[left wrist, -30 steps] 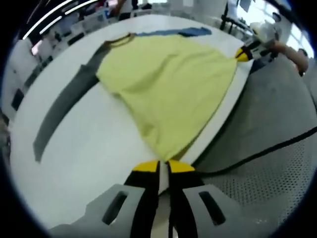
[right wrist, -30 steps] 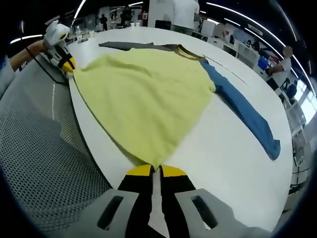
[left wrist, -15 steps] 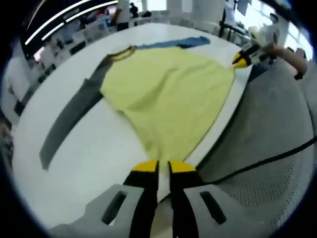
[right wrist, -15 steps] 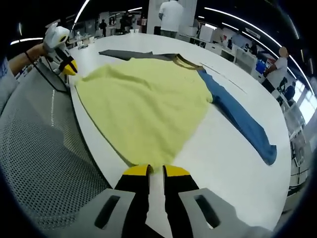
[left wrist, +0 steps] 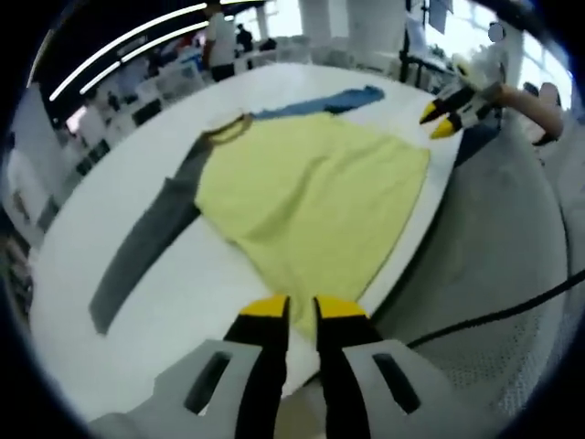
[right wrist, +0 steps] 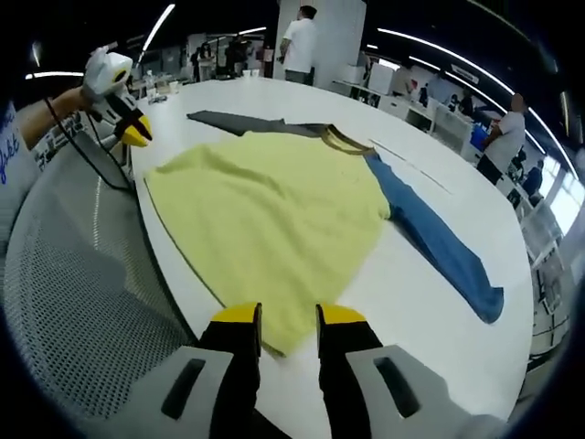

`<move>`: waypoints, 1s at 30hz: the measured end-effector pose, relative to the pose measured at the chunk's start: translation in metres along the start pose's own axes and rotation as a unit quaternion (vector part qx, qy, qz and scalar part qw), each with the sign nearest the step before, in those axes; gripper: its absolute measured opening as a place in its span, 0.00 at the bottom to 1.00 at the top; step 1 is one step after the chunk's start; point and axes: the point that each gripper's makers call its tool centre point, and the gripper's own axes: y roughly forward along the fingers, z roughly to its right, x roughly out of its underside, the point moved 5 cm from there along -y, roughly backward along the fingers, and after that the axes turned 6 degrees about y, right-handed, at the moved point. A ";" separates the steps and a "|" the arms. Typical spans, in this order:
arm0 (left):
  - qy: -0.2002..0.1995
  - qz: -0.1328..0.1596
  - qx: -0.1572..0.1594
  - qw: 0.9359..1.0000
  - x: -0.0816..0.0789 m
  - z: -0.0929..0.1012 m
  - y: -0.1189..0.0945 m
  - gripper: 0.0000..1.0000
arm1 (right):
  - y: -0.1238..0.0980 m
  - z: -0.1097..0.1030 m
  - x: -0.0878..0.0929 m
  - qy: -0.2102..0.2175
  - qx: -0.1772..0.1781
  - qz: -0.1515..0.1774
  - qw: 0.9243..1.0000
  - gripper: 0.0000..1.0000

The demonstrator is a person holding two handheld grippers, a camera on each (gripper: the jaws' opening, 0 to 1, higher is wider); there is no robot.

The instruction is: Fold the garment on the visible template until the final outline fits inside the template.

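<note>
A long-sleeved shirt lies spread flat on the white table (left wrist: 174,315), collar at the far side. Its body is yellow (left wrist: 311,197) (right wrist: 274,215), with one grey sleeve (left wrist: 151,238) (right wrist: 239,123) and one blue sleeve (left wrist: 320,101) (right wrist: 439,245), both stretched outwards. My left gripper (left wrist: 303,309) hovers open just short of one hem corner at the table's near edge. At the other hem corner my right gripper (right wrist: 288,318) is open too, holding nothing. Each gripper also appears in the other's view, left gripper (right wrist: 126,123) and right gripper (left wrist: 443,114), clear of the cloth.
Grey mesh flooring (left wrist: 512,229) (right wrist: 82,302) runs along the table's near edge, with a black cable (left wrist: 498,309) across it. A thin line (right wrist: 411,157) marks the table beside the blue sleeve. People (right wrist: 300,41) stand among desks far behind.
Both grippers were shut on the shirt's hem corners; they have opened, let the cloth go and drawn back and up. The hem now lies on the table.
</note>
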 end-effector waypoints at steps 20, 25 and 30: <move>-0.011 0.062 0.004 0.998 -0.025 0.000 -0.009 0.17 | -0.005 -0.005 -0.020 -0.001 -0.007 0.038 0.999 0.43; -0.020 0.077 0.006 0.997 -0.029 0.001 -0.011 0.22 | -0.007 -0.008 -0.023 -0.004 -0.010 0.042 0.999 0.51; -0.014 0.083 0.007 0.996 -0.032 0.002 -0.014 0.25 | -0.010 -0.011 -0.029 -0.013 -0.009 0.048 0.999 0.57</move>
